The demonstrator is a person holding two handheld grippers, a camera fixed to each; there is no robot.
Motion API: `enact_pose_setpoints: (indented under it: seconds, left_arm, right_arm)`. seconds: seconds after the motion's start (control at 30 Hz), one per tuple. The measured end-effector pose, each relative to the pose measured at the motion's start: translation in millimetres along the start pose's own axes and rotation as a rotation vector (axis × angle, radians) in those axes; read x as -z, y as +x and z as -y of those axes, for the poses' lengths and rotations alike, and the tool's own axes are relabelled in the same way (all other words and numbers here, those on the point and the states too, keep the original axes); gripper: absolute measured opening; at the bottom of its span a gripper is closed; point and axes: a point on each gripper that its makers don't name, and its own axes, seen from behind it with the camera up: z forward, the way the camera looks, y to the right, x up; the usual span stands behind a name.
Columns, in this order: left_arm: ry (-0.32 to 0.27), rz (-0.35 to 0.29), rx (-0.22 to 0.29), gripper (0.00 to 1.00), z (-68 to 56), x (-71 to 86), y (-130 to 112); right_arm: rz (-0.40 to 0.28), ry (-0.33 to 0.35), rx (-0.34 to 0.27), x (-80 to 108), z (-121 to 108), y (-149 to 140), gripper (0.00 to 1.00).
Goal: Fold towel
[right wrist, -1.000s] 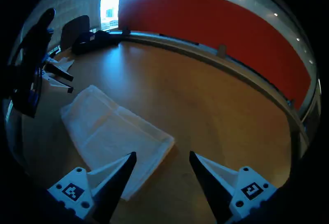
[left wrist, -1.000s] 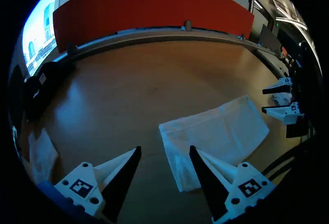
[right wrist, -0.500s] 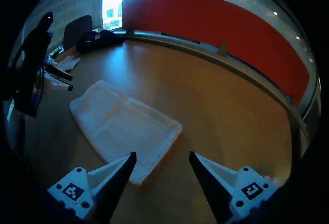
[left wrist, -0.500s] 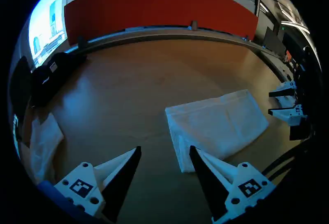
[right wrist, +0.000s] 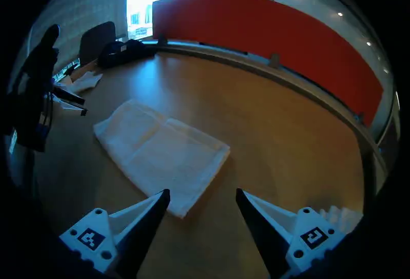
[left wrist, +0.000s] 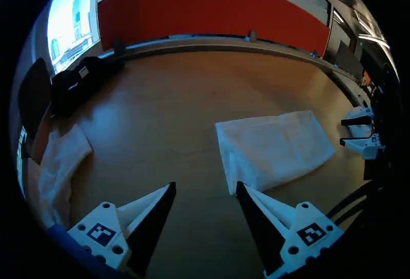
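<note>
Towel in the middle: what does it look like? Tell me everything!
The towel is white, soft-looking cloth, folded into a flat rectangle, with layered edges showing along one end. It lies flat on the wooden table, just ahead of the open left gripper and right gripper. Neither one grips it.

the towel (left wrist: pixel 271 148) at centre right is plain white on a warm orange-brown counter (left wrist: pixel 174 100). a red panel (left wrist: pixel 215 10) spans the top. the left tool (left wrist: pixel 205 184) and right tool (right wrist: pixel 202 191) are white with black inner faces and black-and-white square markers.
</note>
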Motion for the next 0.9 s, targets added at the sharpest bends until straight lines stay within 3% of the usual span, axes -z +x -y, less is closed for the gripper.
enact_pose_setpoints:
  seconds: [0.5, 0.9]
  left_arm:
    - [0.065, -0.041, 0.068, 0.87, 15.9, 35.5, -17]
    - [0.093, -0.045, 0.095, 0.87, 23.4, 48.4, -32]
  right_arm:
    - [0.024, 0.074, 0.103, -4.2, 16, -2, 1.0]
    - [0.049, 0.104, 0.142, -6.0, 22, -6, 1.0]
